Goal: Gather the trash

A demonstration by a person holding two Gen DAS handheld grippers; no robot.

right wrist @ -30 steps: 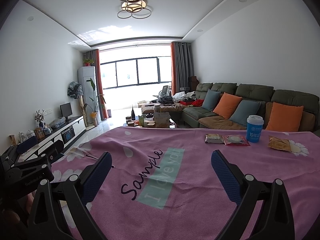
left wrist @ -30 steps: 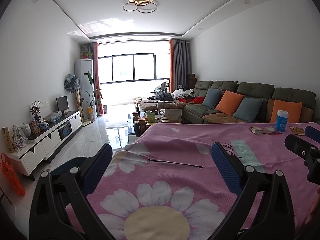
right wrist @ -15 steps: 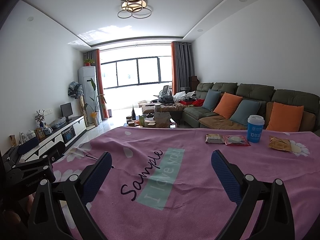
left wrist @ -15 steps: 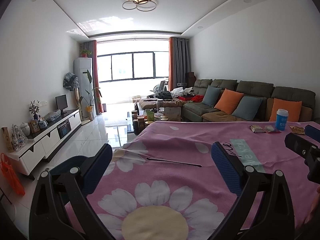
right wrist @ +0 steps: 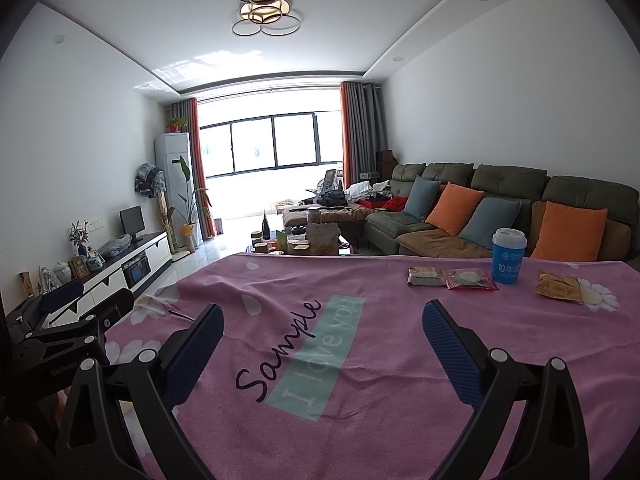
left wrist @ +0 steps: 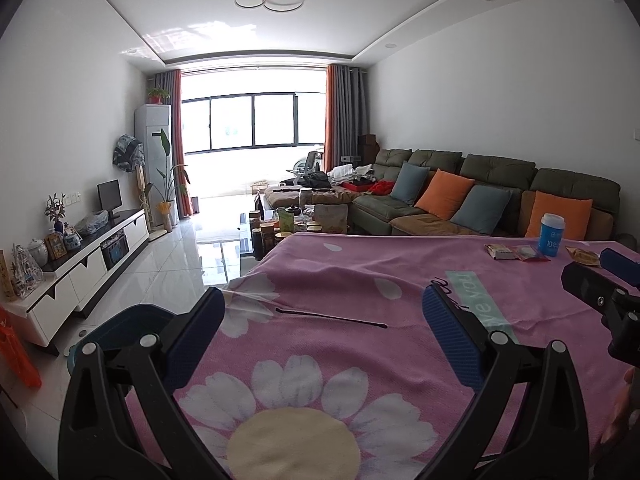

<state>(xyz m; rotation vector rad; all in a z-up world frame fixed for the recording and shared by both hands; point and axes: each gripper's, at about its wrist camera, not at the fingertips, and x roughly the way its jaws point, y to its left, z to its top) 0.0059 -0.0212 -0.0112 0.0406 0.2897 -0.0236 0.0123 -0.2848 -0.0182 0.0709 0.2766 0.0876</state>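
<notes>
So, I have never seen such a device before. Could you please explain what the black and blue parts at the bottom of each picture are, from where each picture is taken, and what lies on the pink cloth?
The black arms with blue pads are two hand-held grippers, one in each of a person's hands. No robot is there. Each gripper carries a camera that looks forward along its fingers.

One picture comes from the left gripper, the other from the right gripper. Both are open and hold nothing.

On the pink blanket, at the far right, lie a grey wrapper, a red wrapper and an orange wrapper, with a blue cup standing among them. Nearer the left gripper lies a thin dark stick.
</notes>
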